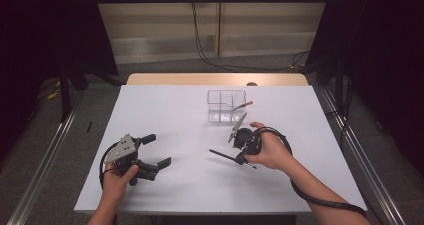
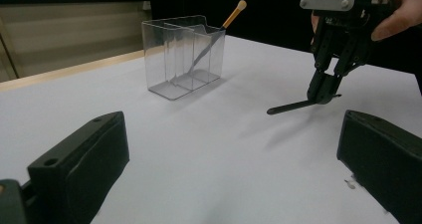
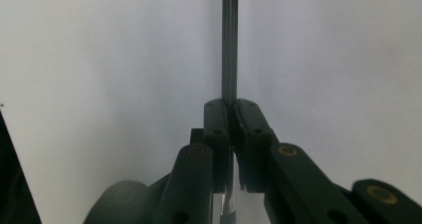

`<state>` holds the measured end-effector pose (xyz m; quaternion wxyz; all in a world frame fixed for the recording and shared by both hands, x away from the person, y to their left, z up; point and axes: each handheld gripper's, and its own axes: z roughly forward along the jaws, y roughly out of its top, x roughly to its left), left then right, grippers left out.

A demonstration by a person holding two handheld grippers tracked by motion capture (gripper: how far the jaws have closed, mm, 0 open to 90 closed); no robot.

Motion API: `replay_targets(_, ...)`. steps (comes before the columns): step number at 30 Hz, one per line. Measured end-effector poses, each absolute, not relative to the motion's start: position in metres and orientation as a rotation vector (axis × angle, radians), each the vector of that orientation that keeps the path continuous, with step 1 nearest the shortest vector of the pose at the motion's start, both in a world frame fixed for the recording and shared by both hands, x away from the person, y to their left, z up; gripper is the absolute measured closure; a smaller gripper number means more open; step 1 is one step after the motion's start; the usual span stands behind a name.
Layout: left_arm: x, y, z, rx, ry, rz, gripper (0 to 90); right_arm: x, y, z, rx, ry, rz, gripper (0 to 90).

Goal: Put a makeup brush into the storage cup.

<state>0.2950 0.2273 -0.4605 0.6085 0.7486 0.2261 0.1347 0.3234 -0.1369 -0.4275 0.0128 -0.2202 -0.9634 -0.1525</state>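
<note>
Two grippers over the white bench (image 1: 165,110)

Right gripper (image 2: 323,95) clamps a dark brush (image 2: 293,106) at the organizer's (image 1: 226,106) 6 o'clock; left gripper (image 1: 157,150) gapes wide, empty.

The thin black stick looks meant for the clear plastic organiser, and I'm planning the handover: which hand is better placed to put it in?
Right. The right tool is already shut on the thin black stick and sits close to the clear plastic organiser. The left tool is open, holds nothing and sits farther away.
</note>
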Motion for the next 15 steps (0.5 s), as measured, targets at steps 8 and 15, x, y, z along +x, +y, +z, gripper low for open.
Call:
replay_targets(8,0.294,0.222,-0.457,1.734,0.505,0.294,0.0,0.323,-0.13,-0.424,-0.639,-3.007,-0.487,84.7)
replay_targets(15,0.296,0.22,-0.455,1.73,0.495,0.284,0.0,0.322,-0.125,-0.422,-0.605,-3.011,-0.501,84.7)
